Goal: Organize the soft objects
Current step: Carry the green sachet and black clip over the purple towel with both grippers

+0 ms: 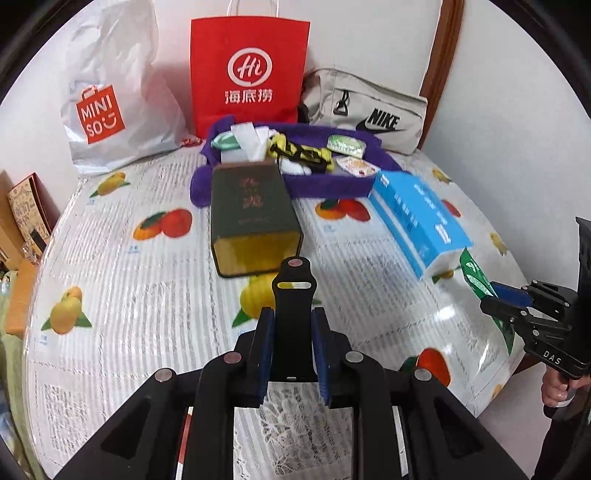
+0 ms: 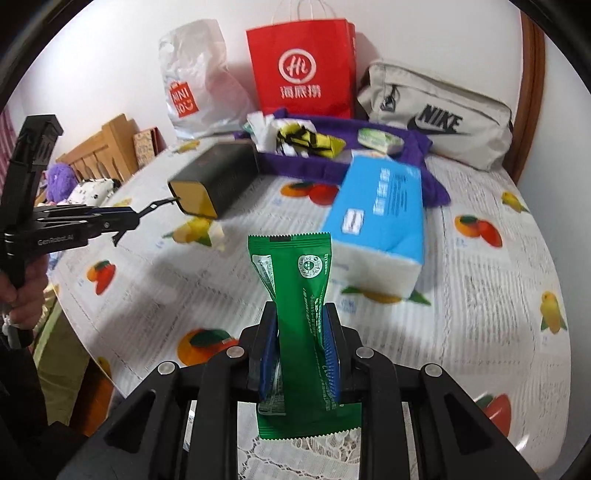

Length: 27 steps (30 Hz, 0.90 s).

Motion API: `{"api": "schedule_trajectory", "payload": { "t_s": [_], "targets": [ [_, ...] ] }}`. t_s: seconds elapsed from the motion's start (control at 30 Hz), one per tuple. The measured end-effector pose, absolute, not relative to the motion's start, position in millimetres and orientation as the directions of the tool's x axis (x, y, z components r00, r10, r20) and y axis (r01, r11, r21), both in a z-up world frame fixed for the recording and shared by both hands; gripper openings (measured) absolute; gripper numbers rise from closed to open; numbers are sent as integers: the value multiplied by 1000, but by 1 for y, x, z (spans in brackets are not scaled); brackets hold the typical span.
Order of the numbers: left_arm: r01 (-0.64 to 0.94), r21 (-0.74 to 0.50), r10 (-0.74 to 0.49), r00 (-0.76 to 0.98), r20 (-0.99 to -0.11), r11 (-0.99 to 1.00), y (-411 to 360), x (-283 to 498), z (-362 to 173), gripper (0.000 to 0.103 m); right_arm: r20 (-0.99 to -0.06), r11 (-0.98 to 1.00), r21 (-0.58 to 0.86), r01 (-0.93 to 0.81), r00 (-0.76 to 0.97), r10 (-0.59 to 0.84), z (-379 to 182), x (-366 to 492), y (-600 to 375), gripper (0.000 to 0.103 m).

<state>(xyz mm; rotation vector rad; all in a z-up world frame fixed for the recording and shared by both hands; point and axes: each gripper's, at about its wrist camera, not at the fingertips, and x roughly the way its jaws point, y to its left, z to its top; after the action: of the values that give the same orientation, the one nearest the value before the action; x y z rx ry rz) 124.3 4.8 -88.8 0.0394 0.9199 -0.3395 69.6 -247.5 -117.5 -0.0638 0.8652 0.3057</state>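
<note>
Now, both my tongs are loaded above the table (image 1: 110,258).

My left tongs (image 1: 292,354) are clenched on a black strap (image 1: 293,295), with the dark green box (image 1: 251,221) lying just ahead of them; my right tongs (image 2: 301,347) grip a green sachet (image 2: 295,280) upright between the pads, the blue tissue pack (image 2: 380,221) ahead and slightly right, the purple tray (image 2: 332,162) beyond.

A white wall (image 1: 177,33) stood behind the round table (image 1: 147,295); a wooden bedframe (image 2: 99,147) stood to its left.
</note>
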Motion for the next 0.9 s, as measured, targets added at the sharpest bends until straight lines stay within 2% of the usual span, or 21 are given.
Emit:
{"api": "schedule_trajectory", "payload": {
  "t_s": [0.5,0.9],
  "targets": [
    [278,-99,-251,594,-764,956,-3,174,-57,20,-706,952,68,-299,660,258,-72,130,-261,24],
    [279,-104,-258,602,-756,955,-16,215,-41,20,-681,957,90,-277,684,262,-56,181,-272,24]
  ]
}}
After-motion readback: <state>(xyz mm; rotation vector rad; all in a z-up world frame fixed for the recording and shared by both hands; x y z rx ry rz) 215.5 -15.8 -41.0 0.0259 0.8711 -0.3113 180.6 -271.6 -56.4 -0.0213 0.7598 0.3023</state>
